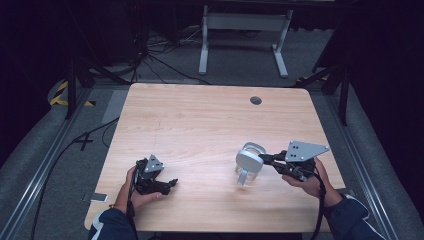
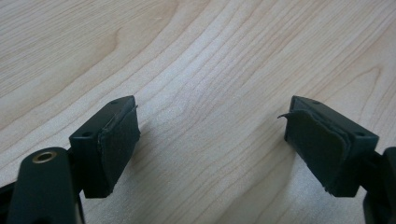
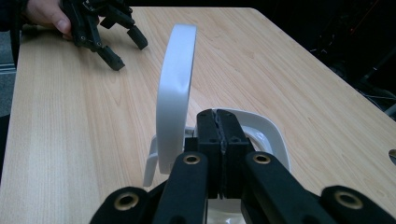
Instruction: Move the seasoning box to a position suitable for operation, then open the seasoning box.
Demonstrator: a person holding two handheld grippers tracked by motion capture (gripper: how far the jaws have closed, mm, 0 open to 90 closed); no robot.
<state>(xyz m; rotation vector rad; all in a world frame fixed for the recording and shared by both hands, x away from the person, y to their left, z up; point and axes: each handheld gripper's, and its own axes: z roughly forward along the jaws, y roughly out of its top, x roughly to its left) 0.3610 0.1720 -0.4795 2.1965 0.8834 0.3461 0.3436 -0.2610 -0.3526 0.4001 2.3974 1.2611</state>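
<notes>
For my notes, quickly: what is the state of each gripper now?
Left gripper: open, holding nothing, above the table.
Right gripper: shut on the white container.

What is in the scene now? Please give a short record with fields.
surface: wooden table
object: white container with its lid standing open
right gripper: shut on the container rim
left gripper: open, nothing between the fingers, low over the table
left gripper position: near the table's front left, apart from the container
</notes>
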